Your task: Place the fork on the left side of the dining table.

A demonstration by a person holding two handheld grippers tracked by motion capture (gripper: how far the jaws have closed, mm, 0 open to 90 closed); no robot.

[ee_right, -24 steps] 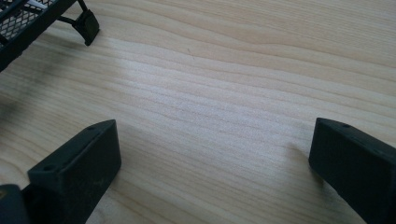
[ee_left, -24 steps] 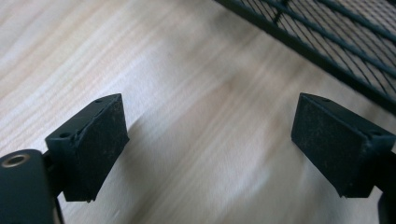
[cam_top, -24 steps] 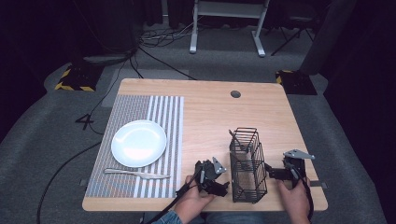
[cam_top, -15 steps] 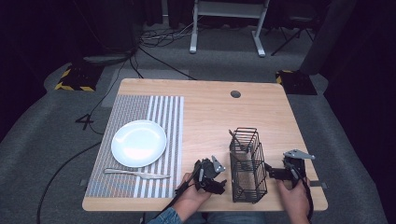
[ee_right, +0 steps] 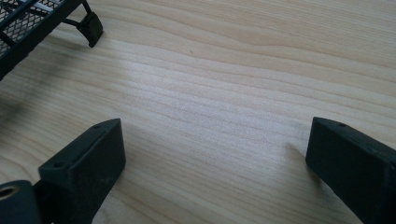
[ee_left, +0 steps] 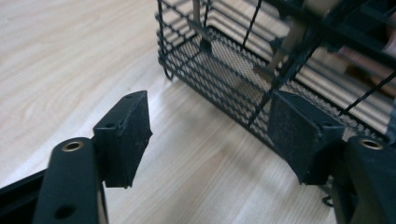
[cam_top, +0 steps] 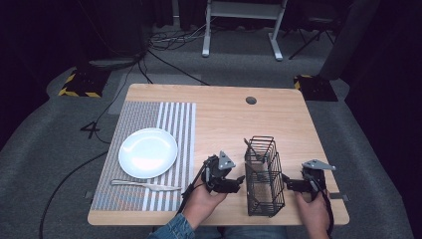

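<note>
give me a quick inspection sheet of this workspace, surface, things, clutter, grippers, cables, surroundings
surface: wooden table with a round hole near the far edge; striped placemat on its left part
things: white plate on the placemat, a piece of cutlery lying in front of it; black wire basket upright on the right part, with utensils inside
clutter: nothing seen
grippers: left gripper open, just left of the basket; right gripper open, just right of it; neither holds anything
cables: a cable trails from the left gripper; more cables on the floor beyond the table
surroundings: grey carpet, white desk legs behind, yellow-black striped blocks on the floor
</note>
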